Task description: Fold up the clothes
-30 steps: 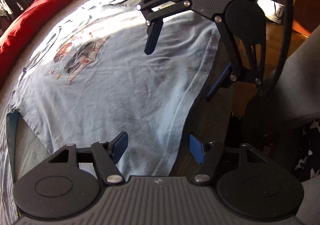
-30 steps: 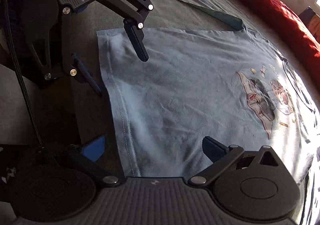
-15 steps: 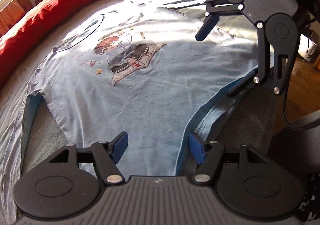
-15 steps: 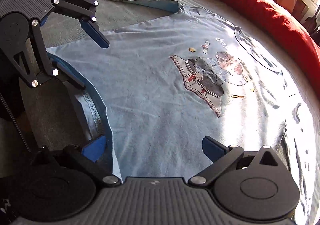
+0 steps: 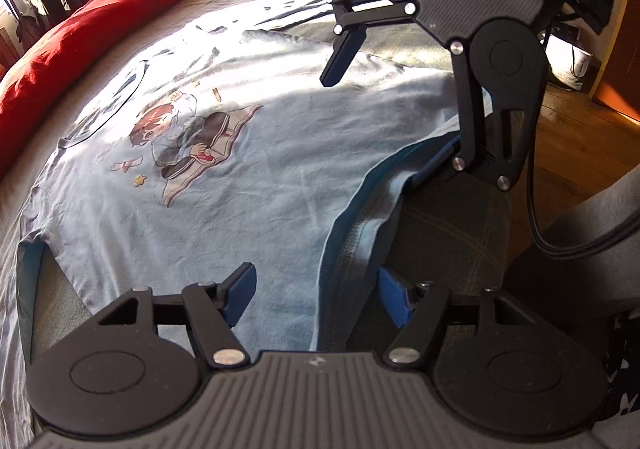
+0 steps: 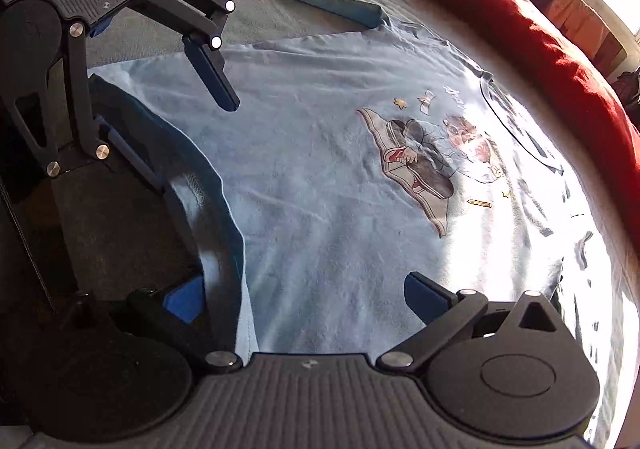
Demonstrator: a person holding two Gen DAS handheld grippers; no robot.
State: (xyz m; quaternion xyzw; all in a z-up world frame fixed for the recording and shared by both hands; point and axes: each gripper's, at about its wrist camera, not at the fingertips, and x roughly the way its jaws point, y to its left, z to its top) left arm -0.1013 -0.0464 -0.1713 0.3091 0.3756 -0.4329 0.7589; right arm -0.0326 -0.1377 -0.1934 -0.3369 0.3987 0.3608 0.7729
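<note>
Left wrist: both parted hand-held grippers (image 5: 316,291) straddle shirt hem (image 5: 352,237); red duvet (image 5: 100,33) beyond.

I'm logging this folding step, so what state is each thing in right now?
T-shirt: spread flat on the bed, print side up, bottom hem lifted and curling over.
Left gripper: open, straddling the raised hem.
Right gripper: open, straddling the hem at the other end.
Red blanket: bunched along the far edge of the bed.

Soft, lightly creased pale-blue cotton T-shirt (image 5: 248,209) lies between matt black plastic left gripper (image 5: 316,293) fingers; red quilt (image 5: 100,37) beyond looks plush.
</note>
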